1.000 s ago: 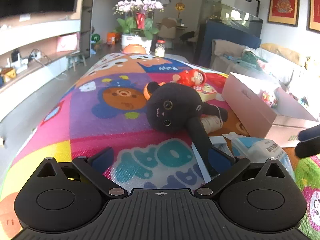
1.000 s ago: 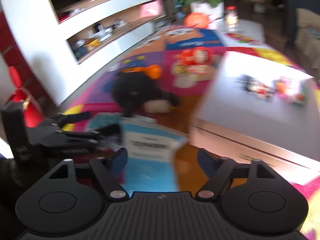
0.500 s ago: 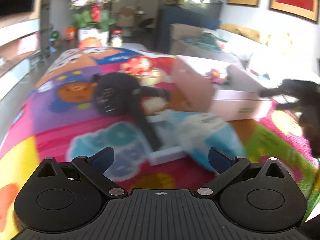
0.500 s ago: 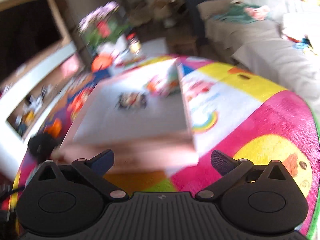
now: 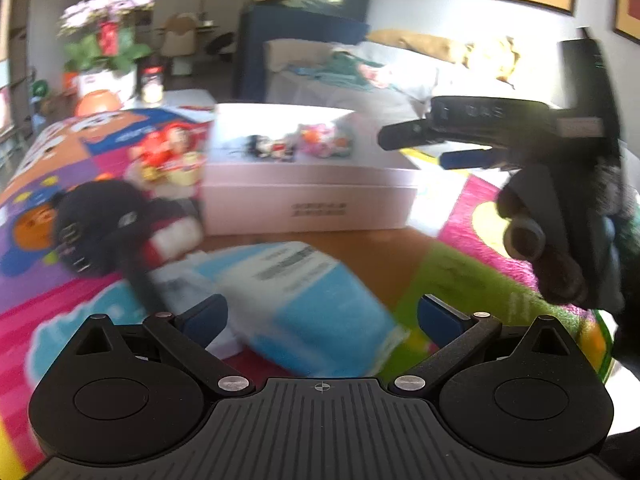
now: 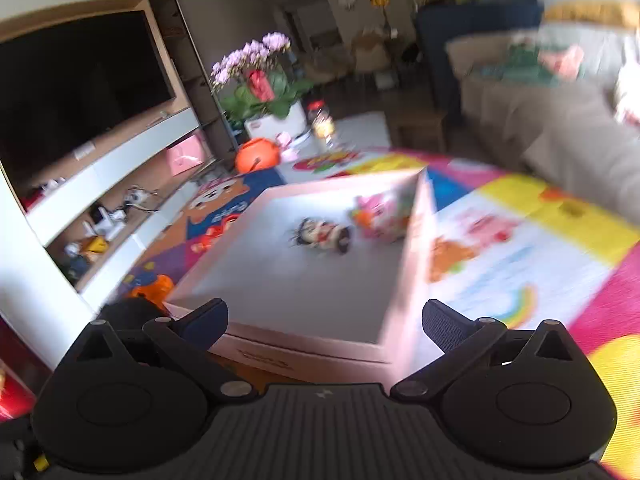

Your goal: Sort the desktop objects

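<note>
A blue and white tissue pack (image 5: 304,292) lies on the colourful play mat (image 5: 472,280), just ahead of my left gripper (image 5: 322,316). The gripper's jaws are wide open and its pads are off the pack. A black plush cat (image 5: 104,228) sprawls to the left of the pack. Behind both stands a shallow white box (image 5: 308,200) holding small toy figures (image 5: 280,146). My right gripper (image 6: 326,318) is open and empty, hovering at the box's near corner (image 6: 304,280). In the left wrist view a hand holds this right gripper (image 5: 416,148) above the box's right end.
A red doll toy (image 5: 168,148) lies beyond the plush. An orange ball (image 6: 256,154) and a flower pot (image 6: 264,92) stand at the mat's far end. A TV unit (image 6: 80,80) lines the left side. A sofa (image 6: 560,140) lines the right.
The tissue pack was between my right gripper's fingers; now it lies on the mat and that gripper has swung right to the box. My left gripper has turned right toward the pack.
</note>
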Demonstrator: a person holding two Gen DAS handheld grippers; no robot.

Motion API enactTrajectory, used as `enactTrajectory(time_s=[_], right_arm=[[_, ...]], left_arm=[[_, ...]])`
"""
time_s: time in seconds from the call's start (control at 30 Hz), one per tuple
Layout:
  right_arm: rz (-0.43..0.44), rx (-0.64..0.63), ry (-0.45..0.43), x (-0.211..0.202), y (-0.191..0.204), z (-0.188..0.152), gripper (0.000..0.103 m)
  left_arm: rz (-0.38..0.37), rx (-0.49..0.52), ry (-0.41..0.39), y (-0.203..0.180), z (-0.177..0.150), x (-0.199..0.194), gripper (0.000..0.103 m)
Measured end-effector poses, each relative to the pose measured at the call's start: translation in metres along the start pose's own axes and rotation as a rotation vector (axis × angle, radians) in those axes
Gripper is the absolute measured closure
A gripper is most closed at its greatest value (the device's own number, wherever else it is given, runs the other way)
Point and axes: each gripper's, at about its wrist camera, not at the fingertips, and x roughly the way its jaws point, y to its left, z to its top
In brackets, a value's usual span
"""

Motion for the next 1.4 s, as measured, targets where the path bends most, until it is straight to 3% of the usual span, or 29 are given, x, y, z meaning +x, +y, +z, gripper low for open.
enactTrajectory(time_s=[0.17,0.3,0.43,0.67,0.87,1.0,1.1,1.2,1.3,1.4], right_arm=[[-0.067,-0.037,-0.029,-0.042,-0.013,-0.011,0.0],[-0.083,-0.039,-0.017,-0.061,-0.019,-0.018,0.0],[-0.088,-0.02,0.027,-0.06,-0.02,-0.028,0.0],[-0.052,0.016,0.121,-0.034,-0.009,-0.054,0.0],[-0.034,0.098,0.14,-0.024,-0.01,-0.064,0.0],[-0.006,0.112,0.12,-0.026,-0.016,-0.069,0.0],[0.001,0.109,0.103,-0.028,-0.017,-0.072,0.0],[-0.058,0.111,0.083,-0.033,-0.015,-0.073,0.0],[-0.151,0.063,0.036,-0.041,-0.012,-0.072,0.0],[-0.201,-0.012,0.025,-0.047,-0.009,-0.072,0.0]], left_arm=[[-0.091,0.076,0.037,-0.028,0.006,0.04,0.0],[-0.176,0.183,0.031,-0.044,0.001,0.032,0.0],[-0.097,0.181,0.01,-0.024,-0.006,0.014,0.0],[0.057,0.013,0.025,0.046,-0.003,-0.003,0.0],[0.295,-0.012,0.015,0.073,0.009,0.001,0.0],[0.228,-0.074,0.034,0.081,0.008,-0.005,0.0],[0.316,-0.104,0.093,0.071,0.003,-0.009,0.0],[0.412,-0.202,0.15,0.07,-0.004,-0.011,0.0],[0.357,-0.295,0.179,0.076,-0.008,-0.015,0.0],[0.302,-0.296,0.16,0.073,-0.001,-0.01,0.0]])
